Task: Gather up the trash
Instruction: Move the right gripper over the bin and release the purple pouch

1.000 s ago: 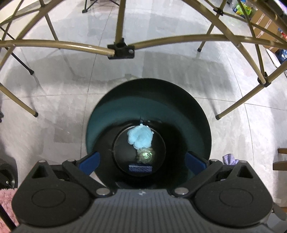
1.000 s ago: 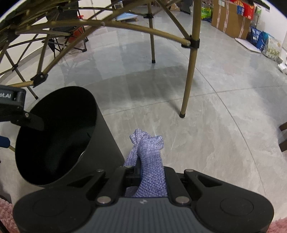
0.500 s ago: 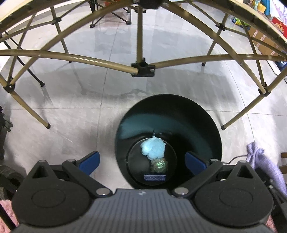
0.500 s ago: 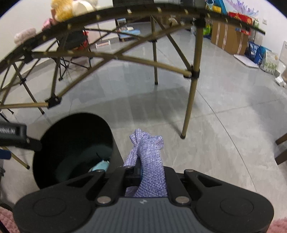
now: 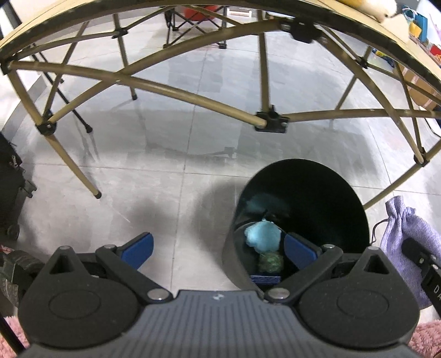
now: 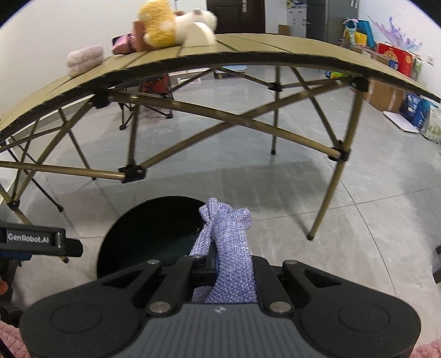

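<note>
A black round trash bin (image 5: pixel 355 198) stands on the grey tile floor; a light blue crumpled wad (image 5: pixel 261 232) and a greenish scrap (image 5: pixel 271 261) lie at its bottom. My left gripper (image 5: pixel 217 247) is open above the bin's left rim, with nothing between its blue fingertips. My right gripper (image 6: pixel 220 264) is shut on a lavender woven cloth pouch (image 6: pixel 228 242), held just right of the bin (image 6: pixel 143 231). In the left wrist view that pouch (image 5: pixel 405 231) hangs at the bin's right side.
A folding table (image 6: pixel 248 52) with gold cross-braced legs (image 5: pixel 193 96) spans the floor beyond the bin. Plush toys (image 6: pixel 171 24) and a pink rolled towel (image 6: pixel 85 59) lie on its top. Boxes and bags (image 6: pixel 391 68) line the far right wall. A black case (image 5: pixel 11 181) stands at left.
Both grippers have risen and pulled back, so the bin looks smaller. In the left wrist view the bin has slid to the right. The tabletop has come into the right wrist view; the pouch stays gripped.
</note>
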